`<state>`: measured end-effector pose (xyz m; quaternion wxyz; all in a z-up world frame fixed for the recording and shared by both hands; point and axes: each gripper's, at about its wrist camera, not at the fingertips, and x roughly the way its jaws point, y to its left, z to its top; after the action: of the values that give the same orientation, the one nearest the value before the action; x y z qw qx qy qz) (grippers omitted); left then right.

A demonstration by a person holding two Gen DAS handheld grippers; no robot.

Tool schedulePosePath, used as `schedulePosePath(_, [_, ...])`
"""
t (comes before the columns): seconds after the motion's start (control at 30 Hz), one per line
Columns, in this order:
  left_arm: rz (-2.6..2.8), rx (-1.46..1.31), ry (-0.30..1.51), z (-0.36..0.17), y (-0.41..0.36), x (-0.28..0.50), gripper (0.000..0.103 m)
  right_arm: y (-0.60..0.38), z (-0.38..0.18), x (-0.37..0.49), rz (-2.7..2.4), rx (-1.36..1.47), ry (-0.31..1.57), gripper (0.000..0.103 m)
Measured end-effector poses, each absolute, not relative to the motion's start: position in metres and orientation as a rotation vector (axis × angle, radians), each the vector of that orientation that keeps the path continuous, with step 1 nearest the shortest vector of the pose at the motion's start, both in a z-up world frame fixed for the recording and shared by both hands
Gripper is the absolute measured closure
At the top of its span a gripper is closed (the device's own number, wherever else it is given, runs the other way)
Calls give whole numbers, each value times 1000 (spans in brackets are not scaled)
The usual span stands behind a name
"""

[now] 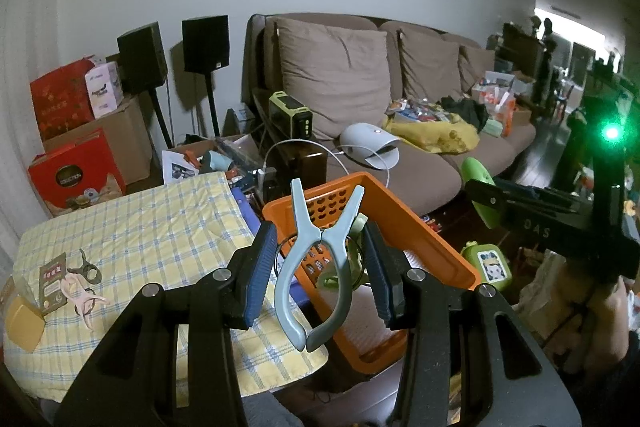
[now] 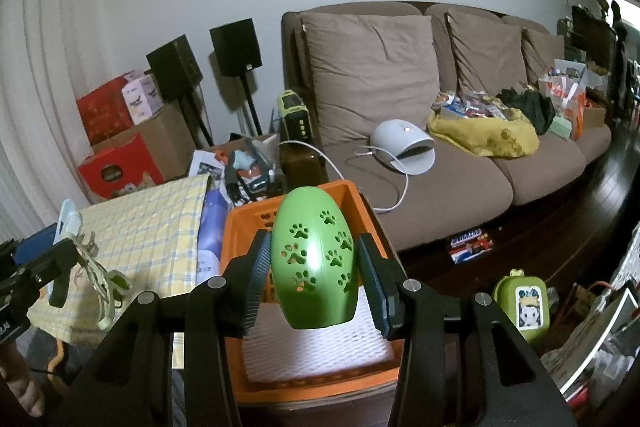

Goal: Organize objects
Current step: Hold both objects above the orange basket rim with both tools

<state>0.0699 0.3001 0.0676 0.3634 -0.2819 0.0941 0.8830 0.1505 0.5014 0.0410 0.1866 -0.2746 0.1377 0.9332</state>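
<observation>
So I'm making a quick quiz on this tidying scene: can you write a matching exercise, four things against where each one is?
Things:
1. green egg-shaped case
2. grey-blue clip
3. white dome-shaped device
4. panda box

Places:
A. on the sofa seat
B. on the floor, right of the orange basket
C. in the right tool
D. between the jaws of the left tool

Pairs: 1-C, 2-D, 3-A, 4-B
</observation>
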Motion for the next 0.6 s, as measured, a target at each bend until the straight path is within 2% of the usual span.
schedulePosePath(0.6, [2271,-731,235,66,315,65,62,505,37,149,2618,-788,400,58])
